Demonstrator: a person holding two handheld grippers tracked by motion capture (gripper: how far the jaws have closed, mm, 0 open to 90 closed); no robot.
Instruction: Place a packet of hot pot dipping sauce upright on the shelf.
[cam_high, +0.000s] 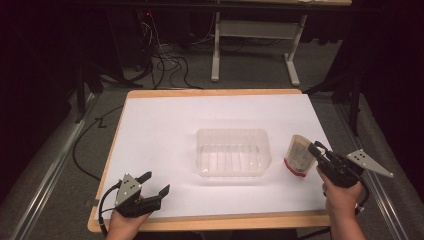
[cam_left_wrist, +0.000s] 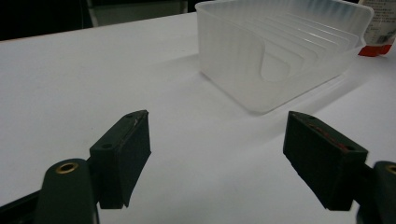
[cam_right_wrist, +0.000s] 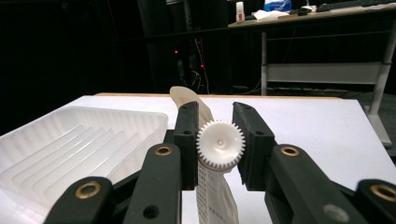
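Dark surroundings with a tangle of black cables (cam_high: 165, 62) on grey carpet and a pale-framed desk (cam_high: 255, 30) lie beyond the wooden table (cam_high: 210, 92), whose top is covered by a white sheet (cam_high: 165, 125).

Near the middle of the sheet sits a clear, ribbed rectangular plastic tray (cam_high: 233, 152), empty, with its open side up. Just to its right stands a small soft refill pouch with a white cogged screw cap (cam_right_wrist: 220, 144) and a red band along its base (cam_high: 298, 157). Fine print runs down the pouch below the cap in the right gripper view, and some print shows above the red base in the left gripper view (cam_left_wrist: 379, 28), but it is too small and blurred to read; no brand can be made out.

On the person's right, the right gripper (cam_right_wrist: 219, 140) has its two black jaws closed in on the cogged cap, one pad against each side of it, holding the pouch roughly upright at the sheet's right edge, apart from the tray.

At the near left corner of the table, the left gripper (cam_left_wrist: 217, 158) is held low over the bare sheet with its jaws spread wide, nothing between them, pointing toward the tray's near corner (cam_left_wrist: 261, 88)
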